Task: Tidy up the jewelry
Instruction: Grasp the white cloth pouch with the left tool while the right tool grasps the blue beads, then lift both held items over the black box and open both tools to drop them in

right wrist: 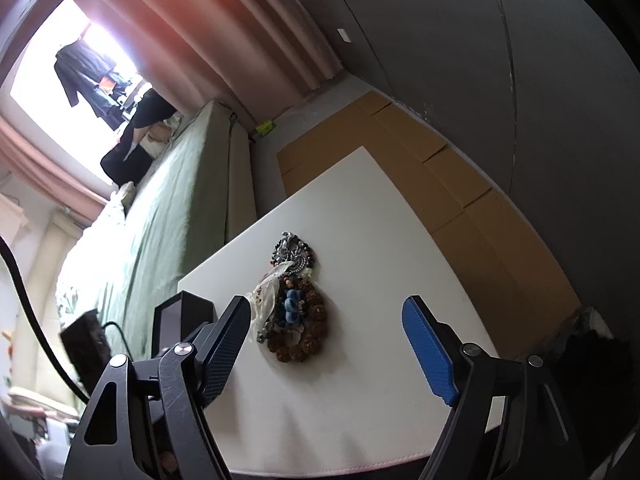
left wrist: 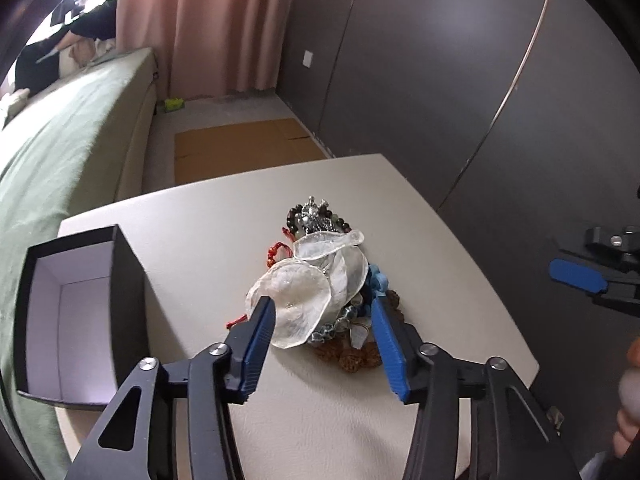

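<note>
Left tool half-open, straddling the jewelry pile; nothing gripped.
Right tool wide, empty. Next: pinch one piece, carry to box at nine o'clock.

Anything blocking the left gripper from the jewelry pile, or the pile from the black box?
Nothing visible. The left gripper is open and already straddles the near end of the jewelry pile. Bare table lies between the pile and the open black box, which looks empty.
</note>
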### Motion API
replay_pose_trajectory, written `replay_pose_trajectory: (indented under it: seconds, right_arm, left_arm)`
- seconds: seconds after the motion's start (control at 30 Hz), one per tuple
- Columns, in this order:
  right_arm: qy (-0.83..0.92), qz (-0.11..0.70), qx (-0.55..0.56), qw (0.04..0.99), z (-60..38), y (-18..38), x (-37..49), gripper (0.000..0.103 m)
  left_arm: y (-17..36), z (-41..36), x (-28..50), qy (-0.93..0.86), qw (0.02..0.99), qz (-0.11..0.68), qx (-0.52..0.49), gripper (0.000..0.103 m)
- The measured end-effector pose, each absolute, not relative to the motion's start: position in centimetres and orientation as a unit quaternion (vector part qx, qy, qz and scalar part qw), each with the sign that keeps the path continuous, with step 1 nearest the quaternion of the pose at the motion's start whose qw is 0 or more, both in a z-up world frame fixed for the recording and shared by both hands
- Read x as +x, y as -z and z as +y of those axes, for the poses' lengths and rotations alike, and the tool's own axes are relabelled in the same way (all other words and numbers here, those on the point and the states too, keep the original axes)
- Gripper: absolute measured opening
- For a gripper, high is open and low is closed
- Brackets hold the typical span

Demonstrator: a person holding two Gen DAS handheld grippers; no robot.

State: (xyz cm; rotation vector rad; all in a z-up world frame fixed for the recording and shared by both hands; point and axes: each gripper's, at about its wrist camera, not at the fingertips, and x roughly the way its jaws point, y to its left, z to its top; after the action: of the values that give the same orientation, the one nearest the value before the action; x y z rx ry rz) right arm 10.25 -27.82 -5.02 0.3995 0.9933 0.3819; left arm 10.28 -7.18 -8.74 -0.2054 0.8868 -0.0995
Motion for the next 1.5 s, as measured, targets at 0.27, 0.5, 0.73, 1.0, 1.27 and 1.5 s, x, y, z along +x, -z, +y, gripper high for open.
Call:
replay_pose_trajectory:
  seconds: [0.27,0.5,0.73,1.0,1.27,1.5]
  right_arm:
    - [-0.191,0.474,0.201,0.835,-27.7,5.4,10.5,0.08]
    - [-0.204,0.485,0.204,0.826,-27.0,6.1,11.0,0.08]
    - [-0.219,0.508,0.196,0.809,-24.8,7.6,12.5,0.06]
    - [-0.218,0.551,0.174,0.786,-20.6,9.0,15.6,0.037]
    - [-0.201,0.57,0.136,0.785,-18.1,12.1,16.7,0.024]
    - [-0.192,0.557,0.129,0.798,-18.4,12.2,16.3,0.011]
  left_arm:
    - [10.9,-6.7,12.3,0.039,0.887,0.443,-0.125,0.045]
    - [11.6,-5.1,12.4,0.056,0.876,0.443,-0.184,0.003]
    - [8.7,-4.2,11.1,0.076,0.889,0.402,-0.206,0.001]
    - [5.7,-1.8,9.8,0.063,0.903,0.361,-0.222,0.001]
    - [4.7,1.0,8.3,0.035,0.911,0.342,-0.229,0.001]
    - [4.0,2.7,7.0,0.022,0.912,0.33,-0.24,0.001]
